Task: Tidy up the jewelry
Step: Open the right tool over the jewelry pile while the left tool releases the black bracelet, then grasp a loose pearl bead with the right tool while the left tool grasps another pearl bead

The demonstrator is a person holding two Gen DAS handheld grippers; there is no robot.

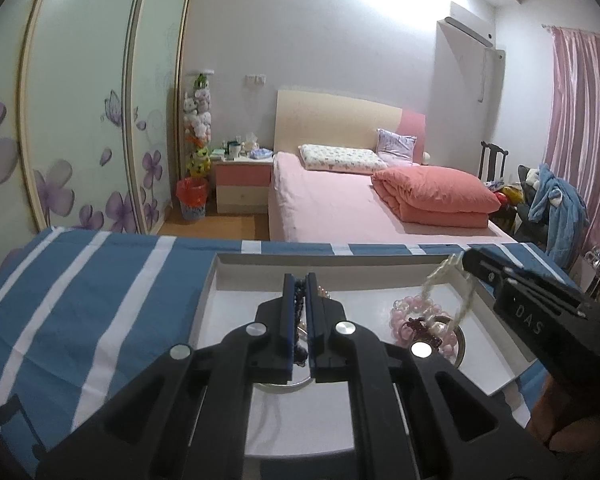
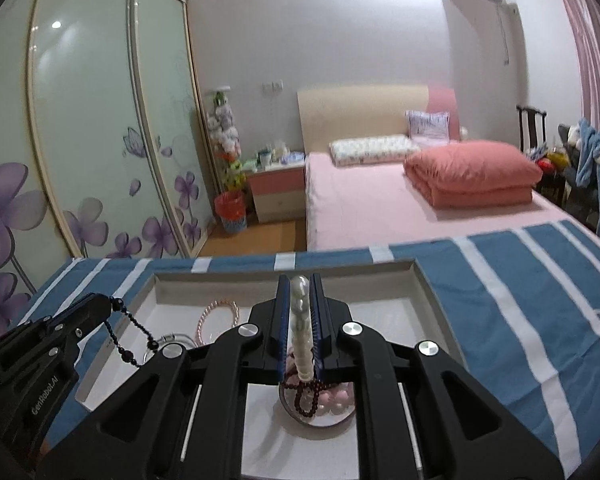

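My left gripper [image 1: 300, 280] pinches a dark bead string [image 2: 130, 322]; my right gripper [image 2: 300, 280] clamps a white bead strand [image 2: 301, 320], both above the white tray [image 2: 380, 270]. Mid-sorting, I judge; next, lay each down apart.

Dark bead strand [image 2: 130, 330] and white bead strand [image 2: 301, 332] lifted; pink bracelets [image 1: 414, 312] in tray [image 1: 340, 266]
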